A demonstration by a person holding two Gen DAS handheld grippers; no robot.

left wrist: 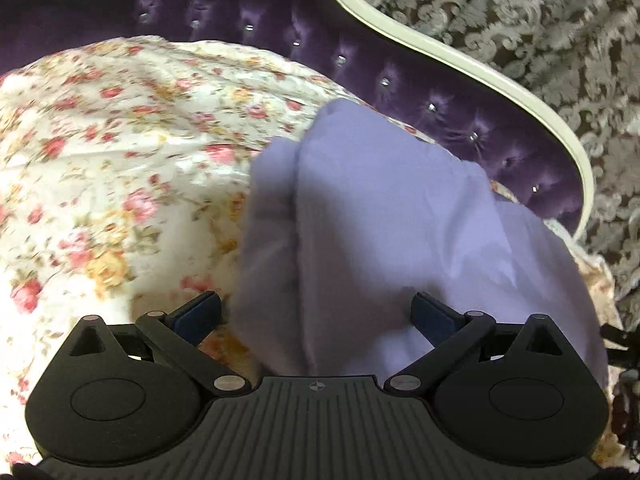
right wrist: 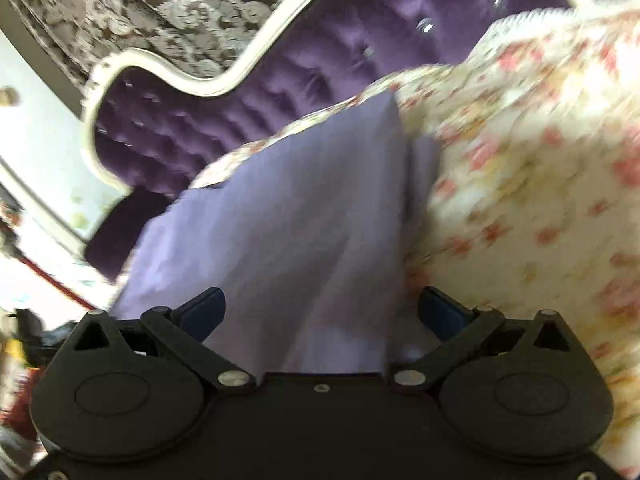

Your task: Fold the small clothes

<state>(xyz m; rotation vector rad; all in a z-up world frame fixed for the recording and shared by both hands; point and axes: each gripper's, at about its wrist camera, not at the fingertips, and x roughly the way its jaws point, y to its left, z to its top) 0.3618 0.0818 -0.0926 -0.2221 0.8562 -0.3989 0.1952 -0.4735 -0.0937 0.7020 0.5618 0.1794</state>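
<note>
Lilac garment (left wrist: 384,232) lies partly folded on floral bedspread (left wrist: 120,152) near headboard-side edge; left gripper (left wrist: 316,312) and right gripper (right wrist: 322,308) both spread wide, holding nothing; pinch matching corners, align edges before creasing

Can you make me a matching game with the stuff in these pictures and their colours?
Things:
1. small garment
2. bedspread
3. headboard padding
4. headboard frame

Colours:
A. cream
B. deep purple with shiny buttons
C. plain pale lilac
D. white with pink and yellow flowers

Pairs: 1-C, 2-D, 3-B, 4-A

Both the left gripper and the right gripper are open, with the garment lying on the bedspread in front of them.
</note>
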